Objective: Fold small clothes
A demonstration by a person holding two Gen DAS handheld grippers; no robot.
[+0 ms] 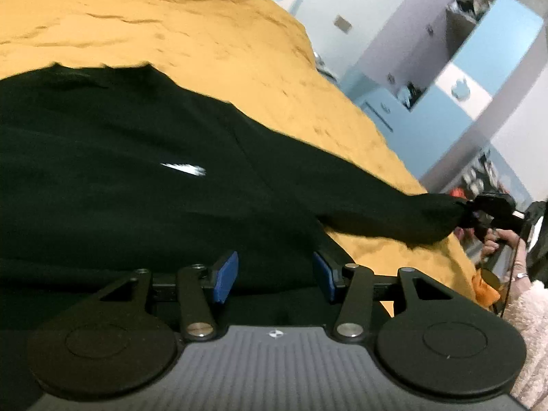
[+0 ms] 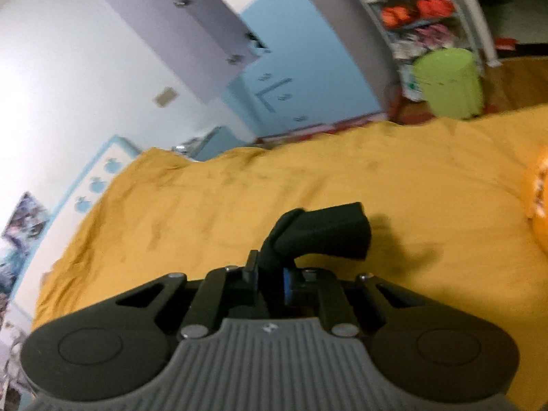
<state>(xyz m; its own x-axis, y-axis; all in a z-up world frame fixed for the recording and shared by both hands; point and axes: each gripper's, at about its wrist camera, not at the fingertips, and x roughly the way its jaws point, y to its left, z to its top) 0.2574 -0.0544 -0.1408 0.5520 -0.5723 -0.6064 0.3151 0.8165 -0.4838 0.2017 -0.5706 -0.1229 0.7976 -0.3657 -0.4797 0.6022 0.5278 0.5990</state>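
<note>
In the left wrist view, the left claw (image 1: 275, 275) hangs close over a black garment (image 1: 137, 178), its blue pads (image 1: 226, 275) standing well apart with dark cloth lying between and beneath them; the pads do not press on it. The garment spreads across the near and left part of a bed covered by a mustard-yellow bedspread (image 1: 205, 34). A small white mark (image 1: 185, 169) shows on the cloth near its middle. One sleeve (image 1: 376, 202) stretches out to the right, lifted off the bedspread, and its end is pinched by the right claw (image 1: 471, 210) at the right edge. Beside that claw a hand (image 1: 496, 243) and a pale fluffy cuff (image 1: 527, 304) show.

In the right wrist view, the right claw (image 2: 272, 281) is closed tight on the sleeve end (image 2: 322, 233), which bunches between the pads and sticks out forward as a dark cuff above the yellow cover. No earlier state is shown. An orange thing (image 2: 537, 202) lies on the bed at the far right; it is too blurred to tell what it is.

Farther off stand a blue and white wardrobe (image 2: 301, 51), a green bin (image 2: 447, 82) on the floor, and shelves (image 2: 418, 10) with colourful items.
</note>
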